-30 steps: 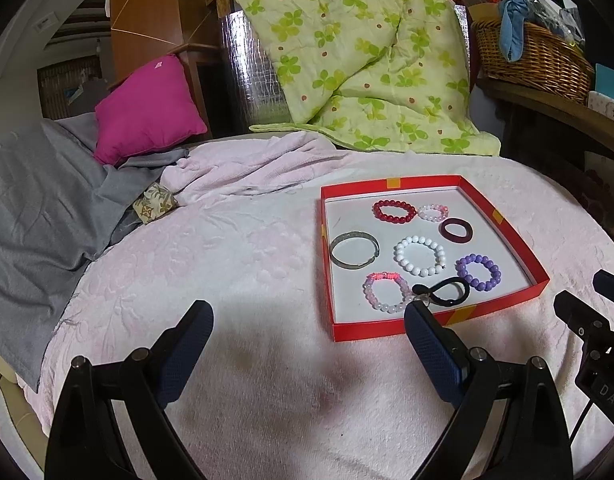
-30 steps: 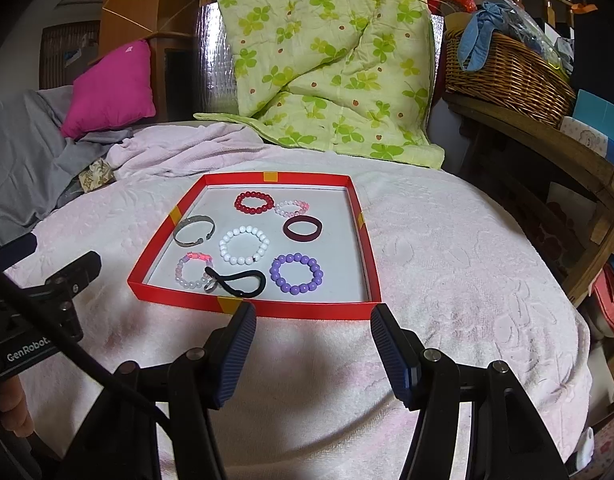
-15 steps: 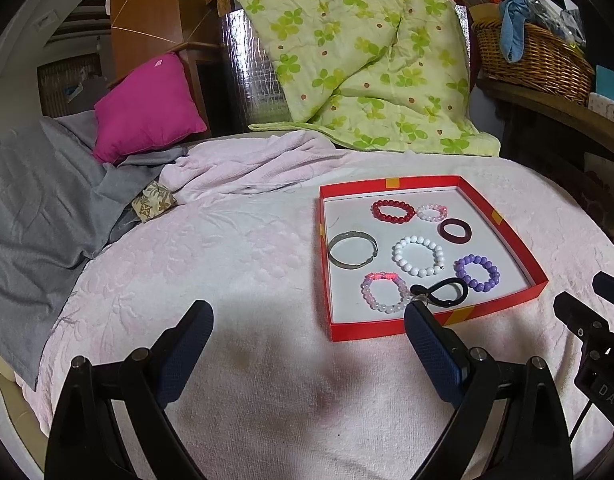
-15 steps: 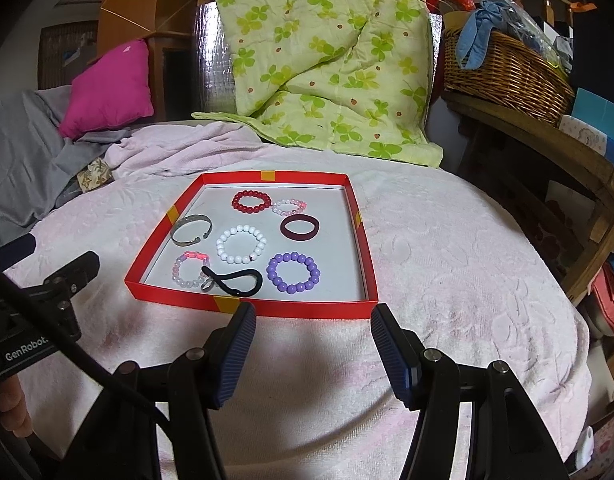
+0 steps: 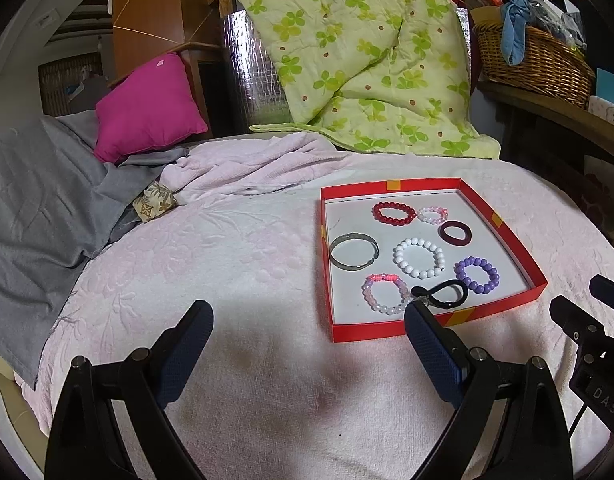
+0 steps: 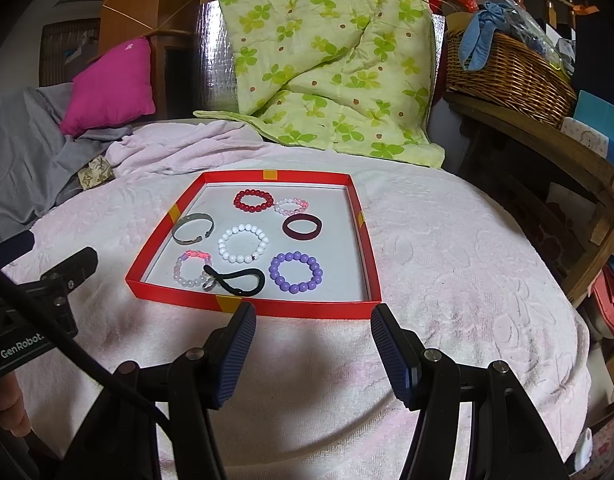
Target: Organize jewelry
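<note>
Hovering open and empty before the red tray (image 6: 251, 307), the right gripper (image 6: 311, 346) and left gripper (image 5: 309, 350) are risking snagging the black hair tie (image 6: 239, 280), overlapping the pink bracelet (image 6: 189, 270) at 7 o'clock.

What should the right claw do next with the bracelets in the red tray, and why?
Probably ease the right claw forward over the red tray toward the purple bracelet. Both claws are open and empty, short of the tray's near wall, and the purple bracelet lies nearest the right one, apart from the black hair tie.
</note>
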`<state>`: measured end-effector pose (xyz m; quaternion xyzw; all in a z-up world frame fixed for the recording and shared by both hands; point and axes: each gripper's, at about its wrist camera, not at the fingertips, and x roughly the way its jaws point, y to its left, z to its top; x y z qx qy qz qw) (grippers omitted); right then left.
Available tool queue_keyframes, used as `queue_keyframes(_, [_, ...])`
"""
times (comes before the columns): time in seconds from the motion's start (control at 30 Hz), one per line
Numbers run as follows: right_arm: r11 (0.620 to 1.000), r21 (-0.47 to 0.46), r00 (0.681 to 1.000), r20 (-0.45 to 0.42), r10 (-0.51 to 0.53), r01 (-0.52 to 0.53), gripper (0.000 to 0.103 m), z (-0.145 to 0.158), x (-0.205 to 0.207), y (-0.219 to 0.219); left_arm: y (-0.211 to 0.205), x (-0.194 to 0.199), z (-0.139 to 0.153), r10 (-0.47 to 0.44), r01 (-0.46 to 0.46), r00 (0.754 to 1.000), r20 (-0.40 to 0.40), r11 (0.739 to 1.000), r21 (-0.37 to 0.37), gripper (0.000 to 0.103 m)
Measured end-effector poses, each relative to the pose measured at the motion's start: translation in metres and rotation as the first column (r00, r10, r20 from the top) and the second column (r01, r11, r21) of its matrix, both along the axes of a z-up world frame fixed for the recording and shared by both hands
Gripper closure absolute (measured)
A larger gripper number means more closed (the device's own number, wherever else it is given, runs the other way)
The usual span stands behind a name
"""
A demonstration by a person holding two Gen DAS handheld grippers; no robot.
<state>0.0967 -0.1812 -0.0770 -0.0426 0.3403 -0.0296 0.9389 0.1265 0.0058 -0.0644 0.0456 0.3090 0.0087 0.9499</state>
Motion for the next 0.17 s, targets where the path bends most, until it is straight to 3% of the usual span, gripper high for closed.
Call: queue_keyframes(0.17, [1.000,0.013,1.000,-0.005,0.007,-0.007,0.039,0.0006,0.0004,-0.0025,-0.0020,-0.0031,0.0009,-0.020,0.020,1.000,0.024,1.000,0.009,0.007])
